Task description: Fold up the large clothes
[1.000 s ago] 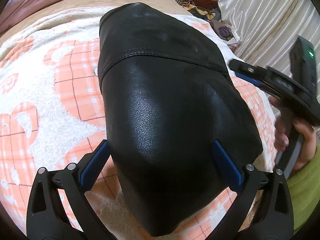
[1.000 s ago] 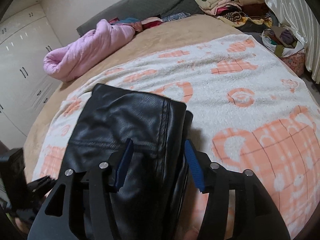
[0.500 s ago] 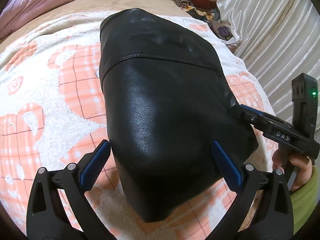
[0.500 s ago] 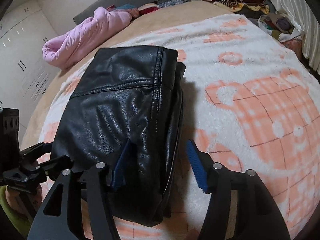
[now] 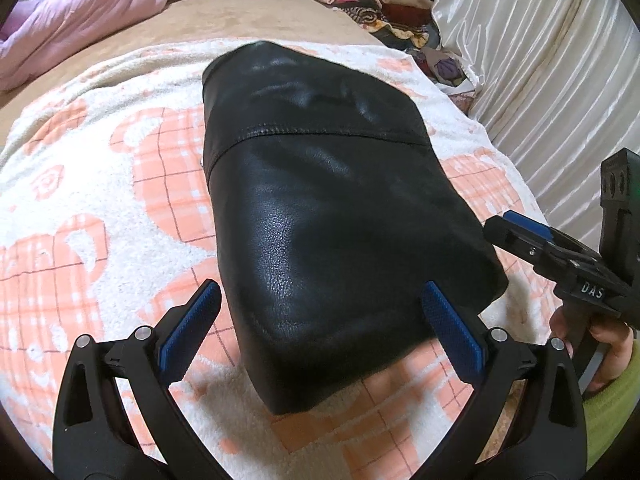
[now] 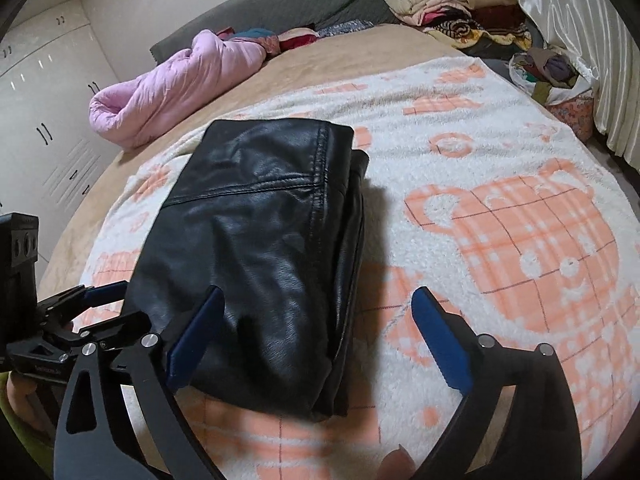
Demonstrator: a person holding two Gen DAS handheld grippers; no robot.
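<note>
Two grippers, both with jaws spread wide and holding nothing. The left gripper (image 5: 316,320) hangs over the near end of the jacket (image 5: 320,220), its blue pads (image 5: 190,324) straddling that end without touching it as far as I can tell. The right gripper (image 6: 316,336) is at the jacket's (image 6: 264,256) other near corner; one pad sits over the leather, the other over the blanket (image 6: 500,208).

The jacket is black leather, folded into a thick oblong bundle with a stitched seam running across the top. It lies flat on the white and orange checked blanket, roughly in the middle of the bed (image 6: 340,56). On its right edge you can see the stacked layers of the fold.

Each camera catches the other gripper off to the side, near the bundle's corner but apart from it.

Further back there's a pink quilt (image 6: 172,84) rolled up near the headboard, a heap of clothes (image 6: 452,4) in the far corner and a shiny curtain (image 5: 540,92) along the right side. White wardrobes (image 6: 44,92) stand on the left.
</note>
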